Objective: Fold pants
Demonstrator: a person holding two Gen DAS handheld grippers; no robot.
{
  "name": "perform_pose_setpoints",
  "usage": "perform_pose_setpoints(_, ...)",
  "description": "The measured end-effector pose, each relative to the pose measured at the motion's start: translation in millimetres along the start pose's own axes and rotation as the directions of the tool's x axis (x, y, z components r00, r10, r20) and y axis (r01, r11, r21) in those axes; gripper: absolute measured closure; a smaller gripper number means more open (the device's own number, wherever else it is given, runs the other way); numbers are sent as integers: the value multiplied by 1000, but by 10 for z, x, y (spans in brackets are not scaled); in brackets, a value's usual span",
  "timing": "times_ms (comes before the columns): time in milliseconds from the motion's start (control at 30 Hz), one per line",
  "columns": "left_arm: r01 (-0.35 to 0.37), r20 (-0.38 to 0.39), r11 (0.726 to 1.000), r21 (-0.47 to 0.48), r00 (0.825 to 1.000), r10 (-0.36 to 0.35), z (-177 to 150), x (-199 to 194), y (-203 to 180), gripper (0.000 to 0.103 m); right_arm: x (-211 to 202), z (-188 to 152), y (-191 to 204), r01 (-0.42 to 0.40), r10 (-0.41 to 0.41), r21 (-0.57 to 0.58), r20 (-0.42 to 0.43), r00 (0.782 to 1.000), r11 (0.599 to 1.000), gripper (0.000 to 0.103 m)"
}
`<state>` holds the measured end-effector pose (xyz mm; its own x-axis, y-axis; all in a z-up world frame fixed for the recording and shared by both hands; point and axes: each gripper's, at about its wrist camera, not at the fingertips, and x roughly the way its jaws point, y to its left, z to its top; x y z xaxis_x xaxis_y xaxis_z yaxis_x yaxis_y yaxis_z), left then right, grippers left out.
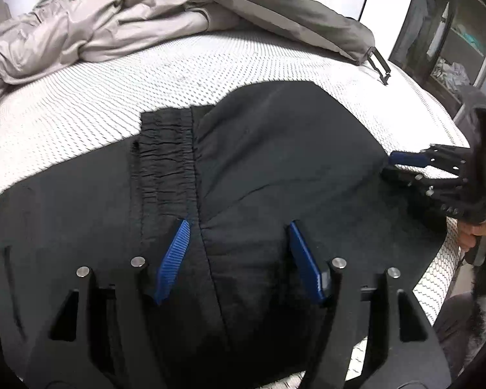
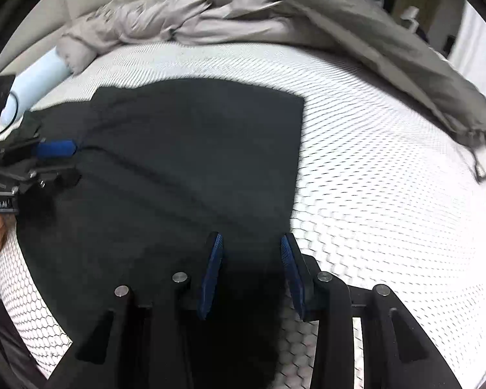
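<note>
Lying across the white honeycomb-patterned mattress (image 1: 97, 110), the black pants (image 1: 275, 162) are spread flat and partly folded, the gathered elastic waistband (image 1: 165, 155) showing at about 10 o'clock from the left gripper (image 1: 238, 223) in the left wrist view. That left gripper hovers over the dark cloth with its blue fingers (image 1: 173, 259) set well apart, a seam of the pants running up between them; whether the tips touch the fabric cannot be told, and nothing is clamped. In the same view the right gripper (image 1: 393, 163) comes in from 3 o'clock, its blue pad meeting the edge of the pants there, though how far its jaws stand cannot be told from this angle. The right wrist view shows the right gripper (image 2: 251, 238) with its blue fingers (image 2: 212, 275) parted, a narrower gap than the left's, placed at the pants' edge: dark cloth lies under and between the fingers, white mattress off at 3 o'clock. No fabric is visibly pinched. At 9 o'clock in that view the left gripper (image 2: 74, 159) rests against the far side of the pants. A crumpled beige garment (image 1: 90, 29) and an olive-grey one (image 1: 275, 3) are heaped at 12 o'clock, apart from the pants.
</note>
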<state>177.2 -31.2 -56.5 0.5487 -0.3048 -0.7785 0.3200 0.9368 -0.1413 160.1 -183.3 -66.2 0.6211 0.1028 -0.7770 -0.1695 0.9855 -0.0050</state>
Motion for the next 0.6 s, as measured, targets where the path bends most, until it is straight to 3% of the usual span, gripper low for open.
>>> perform_pose_setpoints(133,-27,92,1000,6,995,26,141,-232,-83,42,-225,192,111,-108,103,43,102,989,993,65)
perform_pose_setpoints(200,-31,83,999,12,996,30,227,-130,-126,42,-147,342,228,-129,123,51,105,987,990,65)
perform_pose_setpoints(267,-39,43,999,20,998,38,293,99,-160,42,53,475,357,-159,154,62,74,985,985,65)
perform_pose_setpoints(367,-92,-2,995,35,996,92,312,389,-116,42,245,370,467,-165,166,30,-22,986,986,63)
perform_pose_setpoints(467,-42,-5,999,21,999,42,298,386,20,45,332,378,450,-92,89,-63,-45,995,994,64)
perform_pose_setpoints(600,-46,-3,999,0,999,46,271,322,109,49,237,307,60,88,-88,-7,-47,995,996,64)
